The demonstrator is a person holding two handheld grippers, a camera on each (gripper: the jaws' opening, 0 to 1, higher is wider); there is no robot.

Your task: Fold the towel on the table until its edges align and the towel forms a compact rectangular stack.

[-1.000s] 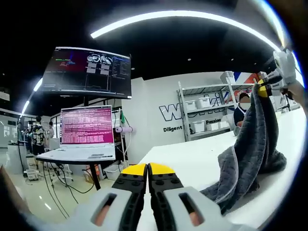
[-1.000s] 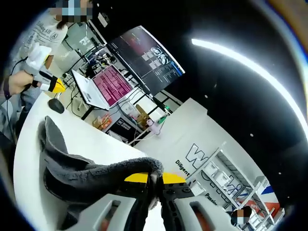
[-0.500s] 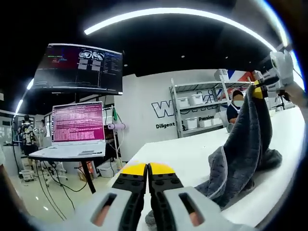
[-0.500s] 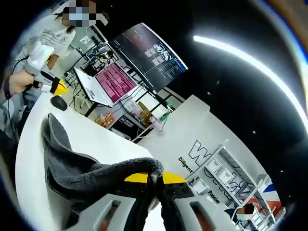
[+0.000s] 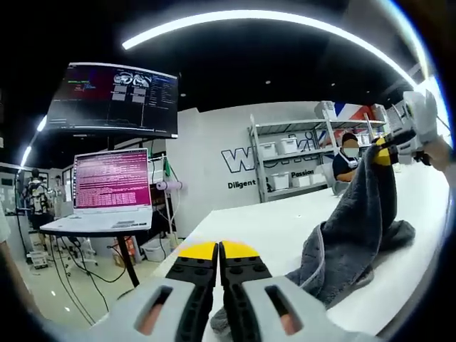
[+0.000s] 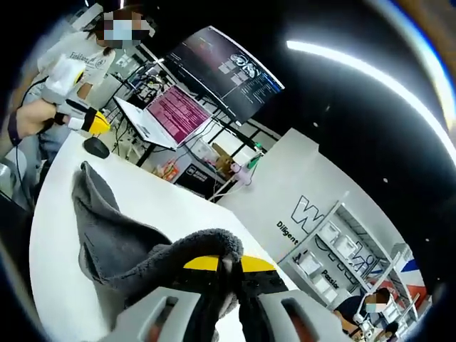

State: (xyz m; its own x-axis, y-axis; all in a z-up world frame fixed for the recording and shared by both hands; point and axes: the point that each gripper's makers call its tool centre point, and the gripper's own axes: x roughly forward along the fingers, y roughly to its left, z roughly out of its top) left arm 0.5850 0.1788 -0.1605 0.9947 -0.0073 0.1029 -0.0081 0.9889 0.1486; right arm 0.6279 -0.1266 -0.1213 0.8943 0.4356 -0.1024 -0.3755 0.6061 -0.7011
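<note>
In the left gripper view, the left gripper [image 5: 218, 249] rises from the bottom centre with its yellow-tipped jaws pressed together. A bit of the grey towel [image 5: 354, 231] peeps out just below and between them, so they seem clenched on a lower corner of it; a second ago no cloth showed there.

In the right gripper view, the right gripper [image 6: 228, 265] sits at the bottom centre, jaws clamped on a bunched fold of the towel [image 6: 121, 246], as before. From there the cloth trails to the left of the frame and down onto the white table [image 6: 164, 203].

In the left gripper view, the right gripper [image 5: 390, 148] holds the towel's top up at the right edge, and the cloth hangs to a heap on the table [image 5: 271, 228]. The heap now lies lower and flatter.

A laptop [image 5: 108, 196] stands at the left on a side table, under a big monitor [image 5: 114, 100] in the upper left.
</note>
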